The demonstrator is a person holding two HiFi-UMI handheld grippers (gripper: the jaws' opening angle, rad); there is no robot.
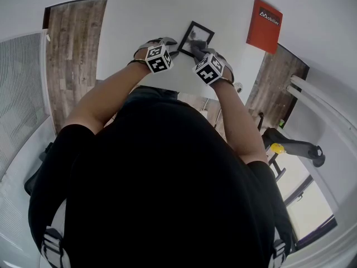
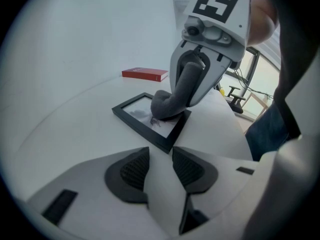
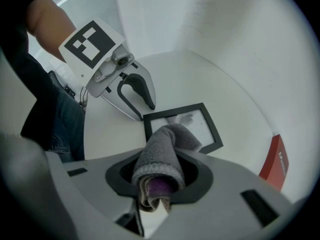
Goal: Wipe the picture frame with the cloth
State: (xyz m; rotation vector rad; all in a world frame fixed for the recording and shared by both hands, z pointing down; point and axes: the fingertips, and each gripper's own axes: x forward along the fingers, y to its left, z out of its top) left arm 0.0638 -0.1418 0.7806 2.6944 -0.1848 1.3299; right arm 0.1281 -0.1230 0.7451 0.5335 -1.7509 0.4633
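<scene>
Picture frame (image 1: 196,39) black with a pale centre; cloth (image 3: 162,159) grey with a purple patch inside the fold. Desk (image 1: 134,27) plain white, box (image 1: 264,18) at its right edge red with white lettering. Left gripper (image 2: 160,170) and right gripper (image 3: 159,180): light grey shells, black ribbed pads, 2 black-and-white square-marker cubes.

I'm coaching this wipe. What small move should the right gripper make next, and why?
Probably slide the grey fleece cloth sideways across the glass of the black rectangular picture frame. The right gripper is shut on the cloth, whose tip touches the glass at one spot; the rest of the pane is bare.
</scene>
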